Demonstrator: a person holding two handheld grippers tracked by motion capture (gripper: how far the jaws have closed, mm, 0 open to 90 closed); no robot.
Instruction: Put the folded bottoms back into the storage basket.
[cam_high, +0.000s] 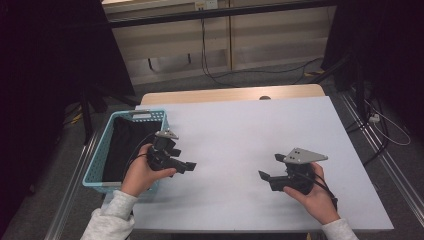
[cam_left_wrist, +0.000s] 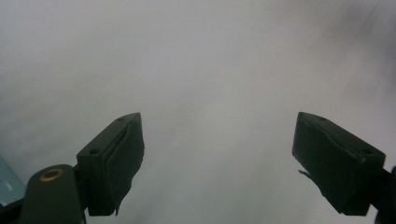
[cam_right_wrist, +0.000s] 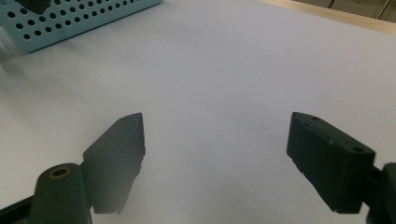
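**Basket sits at the left tool's elbow, far from the right**

Both tools rest low over the white bench (cam_high: 250, 135), jaws apart with nothing between them. The left tool (cam_high: 181, 161) hovers just beside the near right corner of the blue perforated basket (cam_high: 98, 162), which lies to its left, long axis running away from the person. Dark cloth (cam_high: 125, 145) fills the basket. The right tool (cam_high: 270, 176) is well apart from it, across bare bench. The left hand (cam_high: 141, 172) is plainly the nearer of the 2 for any reach into the basket.
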